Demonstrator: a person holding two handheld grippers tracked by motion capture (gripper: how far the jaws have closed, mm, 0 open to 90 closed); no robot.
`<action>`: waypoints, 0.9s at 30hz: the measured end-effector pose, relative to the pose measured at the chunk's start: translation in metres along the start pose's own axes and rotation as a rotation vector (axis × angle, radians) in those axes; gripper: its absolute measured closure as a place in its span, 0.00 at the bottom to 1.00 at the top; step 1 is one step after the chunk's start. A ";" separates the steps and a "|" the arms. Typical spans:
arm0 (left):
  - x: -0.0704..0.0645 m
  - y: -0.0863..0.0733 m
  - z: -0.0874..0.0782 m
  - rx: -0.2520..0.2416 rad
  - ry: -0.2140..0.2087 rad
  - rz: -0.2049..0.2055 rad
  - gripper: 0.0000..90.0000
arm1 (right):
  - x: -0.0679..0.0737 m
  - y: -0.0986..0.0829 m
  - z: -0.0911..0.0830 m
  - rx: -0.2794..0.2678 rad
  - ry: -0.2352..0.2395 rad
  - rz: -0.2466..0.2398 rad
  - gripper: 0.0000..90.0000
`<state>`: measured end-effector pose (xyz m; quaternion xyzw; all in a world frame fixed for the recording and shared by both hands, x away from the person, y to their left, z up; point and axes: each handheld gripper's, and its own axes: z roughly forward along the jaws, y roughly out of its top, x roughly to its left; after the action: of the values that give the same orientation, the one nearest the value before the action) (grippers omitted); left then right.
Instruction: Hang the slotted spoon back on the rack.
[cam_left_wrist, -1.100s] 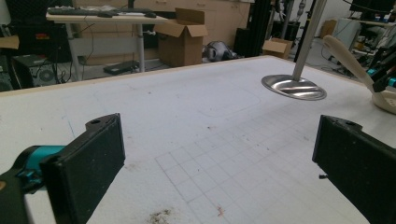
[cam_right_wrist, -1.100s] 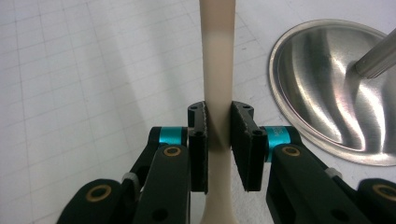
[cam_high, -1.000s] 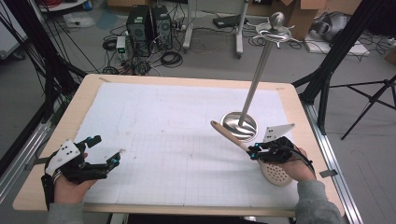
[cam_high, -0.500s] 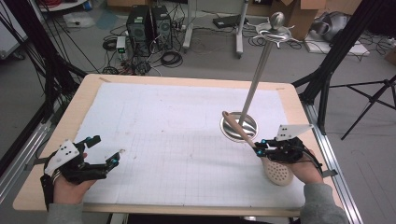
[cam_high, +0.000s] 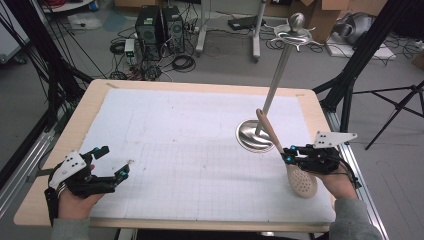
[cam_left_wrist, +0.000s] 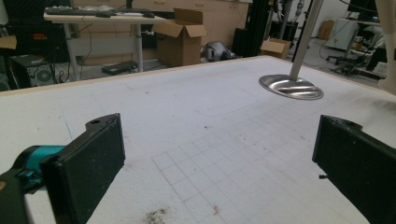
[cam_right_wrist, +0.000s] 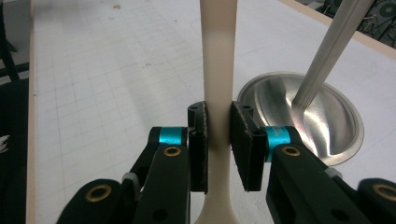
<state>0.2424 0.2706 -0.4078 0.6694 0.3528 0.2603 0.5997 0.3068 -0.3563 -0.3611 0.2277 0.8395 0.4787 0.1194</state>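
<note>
Clamping the cream slotted spoon (cam_high: 285, 150) by its handle at lower right, the right gripper (cam_high: 289, 154) has it lifted but not yet hung on the steel utensil stand (cam_high: 272, 85), while the left gripper (cam_high: 112, 162) idles lower left, jaws apart and empty.

1. I see the slotted spoon (cam_high: 286, 156) has turned: its handle tip swung from about 10 o'clock to about 11 o'clock, now over the stand base (cam_high: 255, 135).
2. The right gripper (cam_high: 287, 154) moved slightly toward 3 o'clock, then back toward 9 o'clock.
</note>
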 end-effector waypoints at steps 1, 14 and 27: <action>0.000 0.000 0.000 -0.001 0.000 0.000 0.03 | 0.000 0.000 -0.001 -0.007 0.004 0.002 0.86; -0.001 0.000 -0.001 0.000 -0.001 0.001 0.03 | -0.007 0.005 -0.024 -0.098 0.011 0.011 0.86; 0.001 0.003 -0.002 -0.015 -0.017 0.001 0.03 | -0.016 0.005 -0.042 -0.143 -0.016 0.035 0.86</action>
<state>0.2419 0.2720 -0.4049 0.6671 0.3454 0.2576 0.6077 0.3051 -0.3934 -0.3358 0.2371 0.7979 0.5377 0.1339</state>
